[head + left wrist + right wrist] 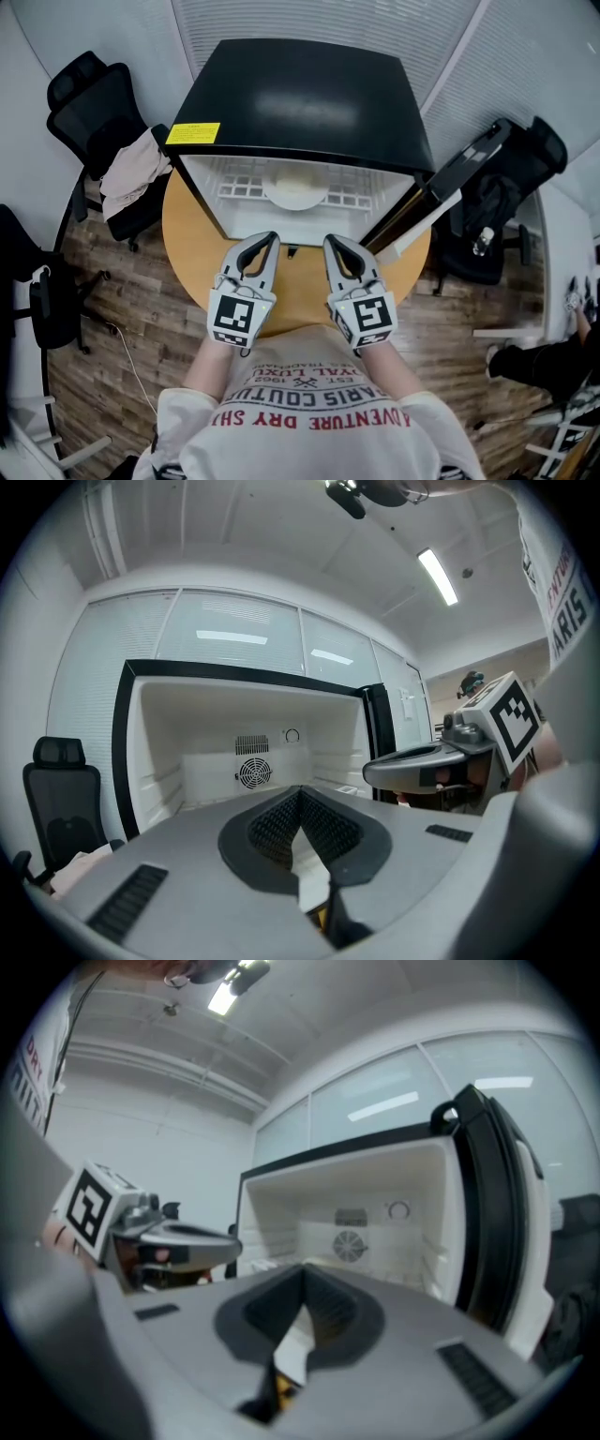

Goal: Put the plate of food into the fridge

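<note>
Head view: plate [295, 191] lies flat inside open fridge [300, 98].

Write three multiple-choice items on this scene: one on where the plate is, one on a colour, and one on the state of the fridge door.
1. Where is the plate of food relative to the fridge?
A. On top of it.
B. Inside it, on the white shelf.
C. Underneath it.

2. What colour is the sticker on the fridge's top?
A. Yellow.
B. Red.
C. Green.

3. How does the fridge door stand?
A. Shut.
B. Taken off.
C. Swung open.

Answers:
1. B, since the plate shows on the shelf through the open front.
2. A, since the sticker at the corner of the top is yellow.
3. C, since the door stands out to one side and the interior is in view.
</note>
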The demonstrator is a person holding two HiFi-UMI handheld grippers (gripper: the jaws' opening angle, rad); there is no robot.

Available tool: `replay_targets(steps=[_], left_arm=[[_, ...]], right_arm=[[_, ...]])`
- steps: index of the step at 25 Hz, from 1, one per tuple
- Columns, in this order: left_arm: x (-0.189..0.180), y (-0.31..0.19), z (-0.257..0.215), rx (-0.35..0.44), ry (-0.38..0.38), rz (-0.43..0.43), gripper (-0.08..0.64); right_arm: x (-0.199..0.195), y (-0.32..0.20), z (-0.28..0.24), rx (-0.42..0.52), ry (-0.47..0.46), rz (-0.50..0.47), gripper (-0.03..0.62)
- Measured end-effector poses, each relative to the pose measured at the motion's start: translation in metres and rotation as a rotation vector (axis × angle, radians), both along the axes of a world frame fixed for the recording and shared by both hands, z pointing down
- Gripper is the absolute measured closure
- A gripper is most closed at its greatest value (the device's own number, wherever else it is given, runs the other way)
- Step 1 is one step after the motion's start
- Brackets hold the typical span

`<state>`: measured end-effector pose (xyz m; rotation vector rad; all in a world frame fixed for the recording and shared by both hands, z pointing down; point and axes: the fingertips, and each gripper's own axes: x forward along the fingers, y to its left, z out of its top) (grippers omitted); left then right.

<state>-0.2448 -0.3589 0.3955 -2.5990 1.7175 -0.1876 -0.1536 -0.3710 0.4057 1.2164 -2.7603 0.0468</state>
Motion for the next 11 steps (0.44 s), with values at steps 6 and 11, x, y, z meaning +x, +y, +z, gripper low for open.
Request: replay_targets(steps=[6, 11], left_arm=[[0.0, 0.002, 0.006, -0.017, -0.002, -0.001, 0.531], [-0.01, 0.0, 0.008, -0.029, 0.016, -0.045, 0.531]], right_arm=[[0.0, -0.001, 0.01, -0.016, 0.026, 0.006, 0.563], [0.002, -0.002, 0.011, -0.007, 0.027, 0.014, 0.564]])
